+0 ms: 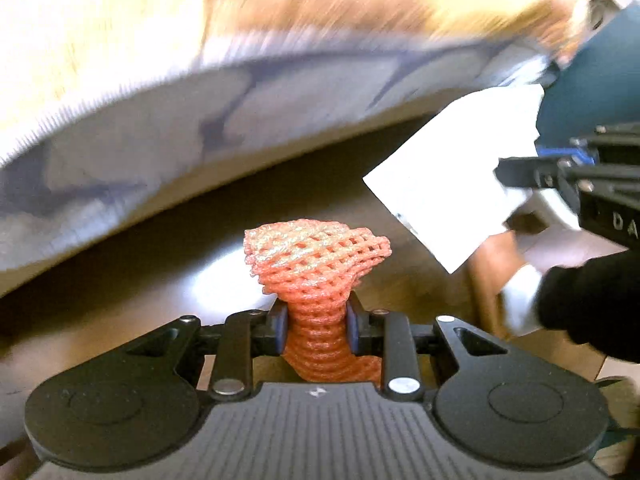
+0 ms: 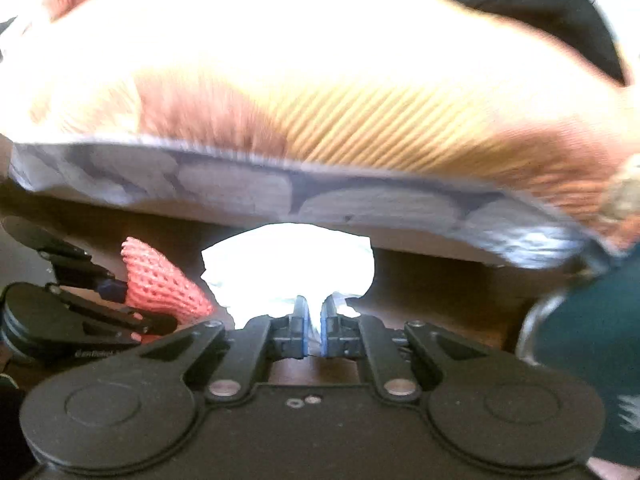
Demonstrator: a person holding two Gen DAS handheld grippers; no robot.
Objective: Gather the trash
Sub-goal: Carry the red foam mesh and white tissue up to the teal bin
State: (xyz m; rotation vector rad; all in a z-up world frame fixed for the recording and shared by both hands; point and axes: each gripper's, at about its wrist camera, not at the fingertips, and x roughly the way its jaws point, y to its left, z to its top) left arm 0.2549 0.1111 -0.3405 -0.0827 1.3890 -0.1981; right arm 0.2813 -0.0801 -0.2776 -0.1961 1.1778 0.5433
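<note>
Two grips: left gripper (image 1: 316, 326) jaws pinch crumpled orange foam netting (image 1: 316, 256); right gripper (image 2: 315, 330) jaws pinch flat white paper (image 2: 288, 264).

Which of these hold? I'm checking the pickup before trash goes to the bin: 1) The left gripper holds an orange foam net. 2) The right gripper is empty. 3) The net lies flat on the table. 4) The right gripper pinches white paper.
1) True: the left gripper is shut on the orange foam net.
2) False: the right gripper is shut on a white paper.
3) False: the net sticks up from between the gripper's pads, off the dark table.
4) True: the paper's edge sits between its blue pads.
</note>
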